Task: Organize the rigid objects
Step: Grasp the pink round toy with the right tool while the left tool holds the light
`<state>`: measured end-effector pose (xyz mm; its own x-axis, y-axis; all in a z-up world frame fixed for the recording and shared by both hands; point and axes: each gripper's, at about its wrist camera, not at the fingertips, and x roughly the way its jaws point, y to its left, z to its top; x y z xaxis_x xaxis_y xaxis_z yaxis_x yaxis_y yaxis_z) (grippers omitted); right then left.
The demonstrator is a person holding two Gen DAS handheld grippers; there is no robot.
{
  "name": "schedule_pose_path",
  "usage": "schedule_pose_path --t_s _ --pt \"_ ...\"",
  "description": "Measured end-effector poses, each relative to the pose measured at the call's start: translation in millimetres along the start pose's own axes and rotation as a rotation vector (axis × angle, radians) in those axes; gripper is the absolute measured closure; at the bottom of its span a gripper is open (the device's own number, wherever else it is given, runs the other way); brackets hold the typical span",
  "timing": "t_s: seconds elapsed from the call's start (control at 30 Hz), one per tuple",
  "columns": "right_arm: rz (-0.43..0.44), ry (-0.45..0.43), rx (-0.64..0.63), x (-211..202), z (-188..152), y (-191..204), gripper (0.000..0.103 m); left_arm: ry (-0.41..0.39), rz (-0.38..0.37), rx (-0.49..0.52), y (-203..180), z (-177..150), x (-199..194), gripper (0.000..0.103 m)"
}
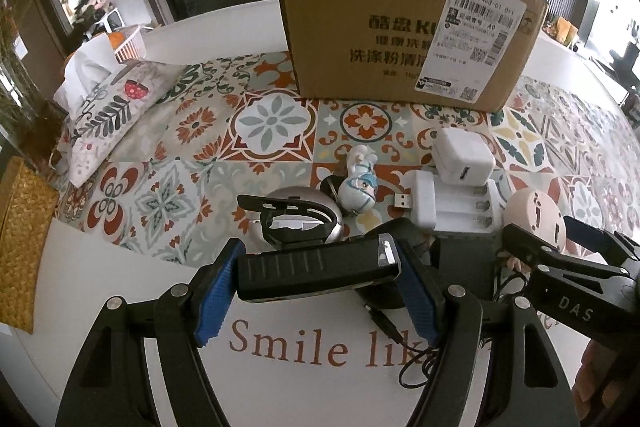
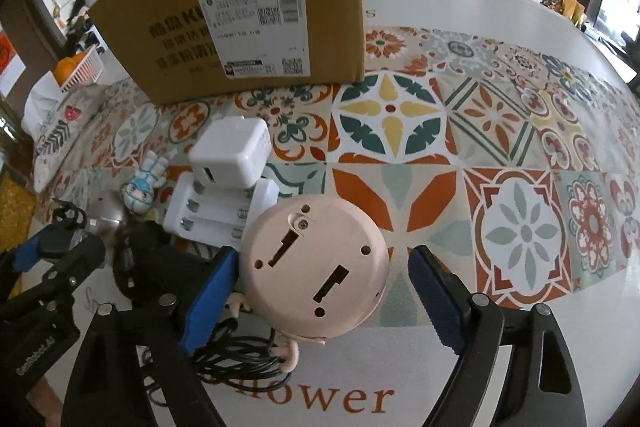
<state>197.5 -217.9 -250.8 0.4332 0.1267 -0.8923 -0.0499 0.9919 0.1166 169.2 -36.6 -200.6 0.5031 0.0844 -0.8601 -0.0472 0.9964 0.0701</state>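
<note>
Left claw (image 1: 320, 287) gripping black device (image 1: 316, 273), right claw (image 2: 320, 291) open, "Smile" tablecloth (image 1: 280, 343)

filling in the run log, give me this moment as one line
left gripper: shut on black device | right gripper: open around pink round gadget, not clamped | cardboard box: behind the clutter

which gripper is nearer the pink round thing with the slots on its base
Right. The right gripper straddles the pink round device, its fingers open around it. The left gripper is off to its left, clamped on a black flashlight.
</note>
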Motion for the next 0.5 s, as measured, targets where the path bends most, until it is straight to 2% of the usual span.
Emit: schedule_pose_path --t_s 0.07,0.13,0.3,0.5 --pt "0.008 0.008 0.003 2.9 -1.2 -0.8 0.026 0.002 0.001 0.000 -0.3 -1.0 0.4 0.029" --pt "0.013 0.010 -0.003 4.4 -2.2 -0.3 0.029 0.001 0.003 0.003 -0.4 -1.5 0.1 0.029" --pt "0.015 0.008 -0.009 2.2 -2.8 0.4 0.029 -0.002 -0.004 0.006 -0.5 -1.3 -4.5 0.029" --pt "0.009 -0.031 -0.011 -19.0 -0.9 2.1 0.029 -0.029 -0.034 0.009 1.2 2.8 -20.5 0.029"
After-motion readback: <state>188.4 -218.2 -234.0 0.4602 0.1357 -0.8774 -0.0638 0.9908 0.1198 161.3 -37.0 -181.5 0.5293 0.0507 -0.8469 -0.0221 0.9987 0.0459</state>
